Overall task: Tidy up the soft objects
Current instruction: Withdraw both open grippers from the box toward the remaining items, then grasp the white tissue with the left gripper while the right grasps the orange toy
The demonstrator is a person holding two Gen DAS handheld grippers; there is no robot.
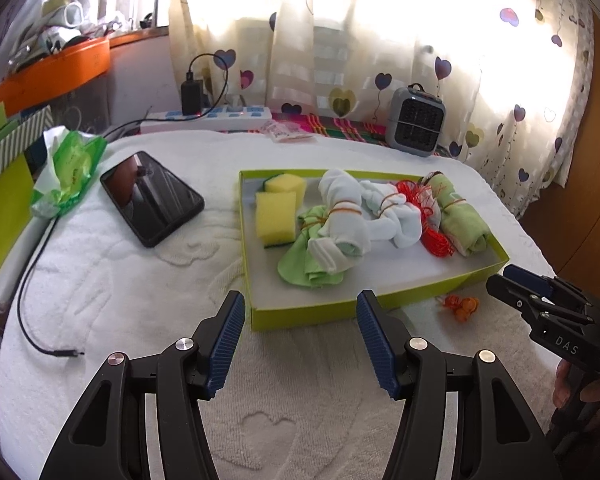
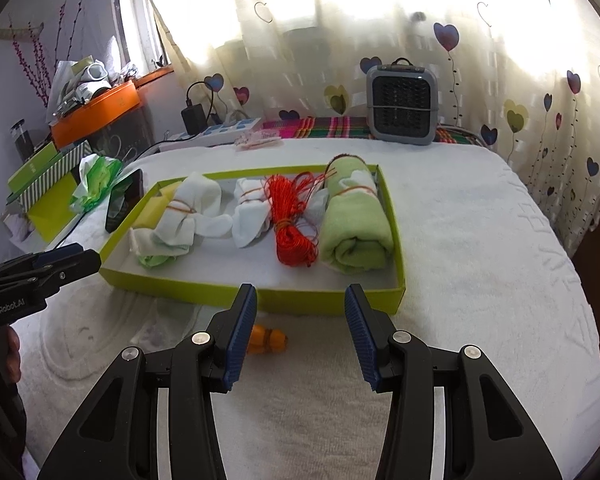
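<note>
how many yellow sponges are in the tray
2, both at the tray's far left end: one sponge nearer the camera, the other sponge behind it by the far wall. More may be hidden.

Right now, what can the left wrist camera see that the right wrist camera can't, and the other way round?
Only the left wrist view shows the two yellow sponges clearly, the whole black phone and a loose cable end.

Only the right wrist view shows the branch pattern on the wall and a dark jar.

Both show the green tray holding tied socks, red cord and a rolled green towel, the small orange object in front, the grey heater, and each other's open claw.
</note>
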